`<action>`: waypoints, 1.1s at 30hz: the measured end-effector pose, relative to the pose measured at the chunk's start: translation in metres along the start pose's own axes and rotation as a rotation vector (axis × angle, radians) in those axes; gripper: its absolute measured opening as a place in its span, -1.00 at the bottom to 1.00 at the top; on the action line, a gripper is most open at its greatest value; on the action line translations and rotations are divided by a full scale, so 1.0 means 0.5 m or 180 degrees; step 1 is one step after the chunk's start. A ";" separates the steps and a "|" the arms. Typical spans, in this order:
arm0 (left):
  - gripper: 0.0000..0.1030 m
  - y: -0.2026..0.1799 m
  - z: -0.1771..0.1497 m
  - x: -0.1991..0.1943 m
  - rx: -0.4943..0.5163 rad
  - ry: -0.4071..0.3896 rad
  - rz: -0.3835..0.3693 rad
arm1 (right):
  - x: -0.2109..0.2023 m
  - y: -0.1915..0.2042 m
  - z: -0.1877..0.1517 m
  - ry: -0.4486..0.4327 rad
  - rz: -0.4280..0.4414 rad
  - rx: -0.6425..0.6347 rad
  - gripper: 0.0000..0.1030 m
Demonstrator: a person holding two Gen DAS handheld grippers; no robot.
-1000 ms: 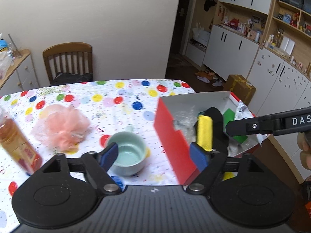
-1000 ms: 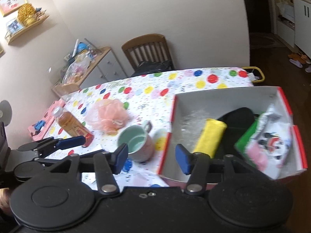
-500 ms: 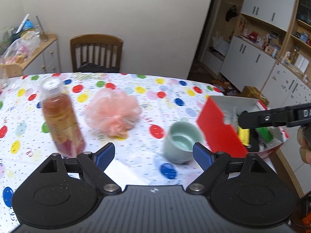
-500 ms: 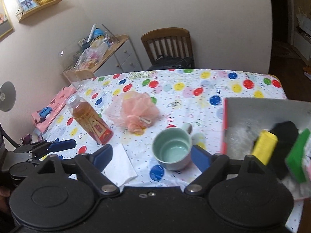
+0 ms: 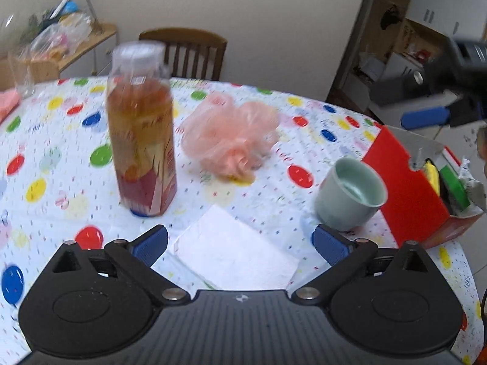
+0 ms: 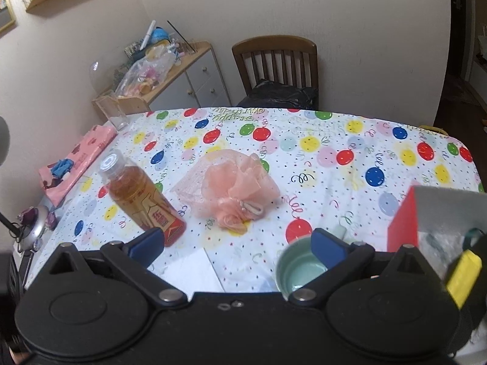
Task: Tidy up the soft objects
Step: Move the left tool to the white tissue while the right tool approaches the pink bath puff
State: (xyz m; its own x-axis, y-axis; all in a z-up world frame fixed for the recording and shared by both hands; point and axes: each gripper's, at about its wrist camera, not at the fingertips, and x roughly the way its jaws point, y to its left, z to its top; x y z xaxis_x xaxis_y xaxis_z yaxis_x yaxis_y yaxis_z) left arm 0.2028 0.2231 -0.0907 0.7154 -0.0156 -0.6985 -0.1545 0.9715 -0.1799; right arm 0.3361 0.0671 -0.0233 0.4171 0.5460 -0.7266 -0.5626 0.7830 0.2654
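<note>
The pink pouf (image 6: pixel 231 190) is lying mid-table on the dotted cloth (image 6: pixel 350 140), between the bottle (image 6: pixel 143 200) and the cup (image 6: pixel 299 269), touching neither. The red box (image 5: pixel 408 188), already holding a yellow sponge (image 6: pixel 464 276) and other soft things, is sitting at the table's right edge.

Both grippers are spreading wide with nothing between the jaws: the left gripper (image 5: pixel 240 245) is hanging over a white napkin (image 5: pixel 237 252), and the right gripper (image 6: pixel 237 245) is pointing toward the pouf.

The pouf looks very light and airy, so it is likely giving way under any squeeze. A deep bite through the gathered middle, near its white cord loop (image 6: pixel 252 208), is probably holding better than a pinch on the loose outer mesh, which may just stretch. The flat napkin looks harder to lift; 1 finger should be sliding under an edge.
</note>
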 end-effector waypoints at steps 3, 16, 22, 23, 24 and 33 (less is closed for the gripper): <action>1.00 0.012 -0.018 0.016 -0.0158 -0.0015 -0.0013 | 0.042 0.008 0.021 0.0067 -0.0050 -0.0013 0.99; 1.00 -0.003 -0.054 0.101 0.0093 -0.0003 0.0174 | 0.229 0.055 0.085 0.0473 -0.0074 -0.0290 0.99; 0.99 -0.016 -0.065 0.144 0.0313 0.0118 0.0157 | 0.301 0.065 0.085 0.0671 -0.0117 -0.0395 0.99; 0.99 -0.018 -0.067 0.149 0.0346 0.0139 0.0145 | 0.312 0.067 0.084 0.0707 -0.0134 -0.0420 0.99; 0.99 -0.020 -0.069 0.154 0.0380 0.0156 0.0135 | 0.322 0.068 0.083 0.0736 -0.0153 -0.0436 0.99; 0.86 -0.030 -0.080 0.176 0.0598 0.0171 0.0237 | 0.381 0.074 0.069 0.0851 -0.0209 -0.0447 0.91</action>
State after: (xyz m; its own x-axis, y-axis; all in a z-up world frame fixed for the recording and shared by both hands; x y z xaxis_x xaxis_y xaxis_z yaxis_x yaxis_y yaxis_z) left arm 0.2409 0.1979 -0.1773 0.6685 0.0501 -0.7420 -0.0722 0.9974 0.0022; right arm 0.4193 0.2101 -0.1302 0.2636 0.3832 -0.8852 -0.6417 0.7549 0.1357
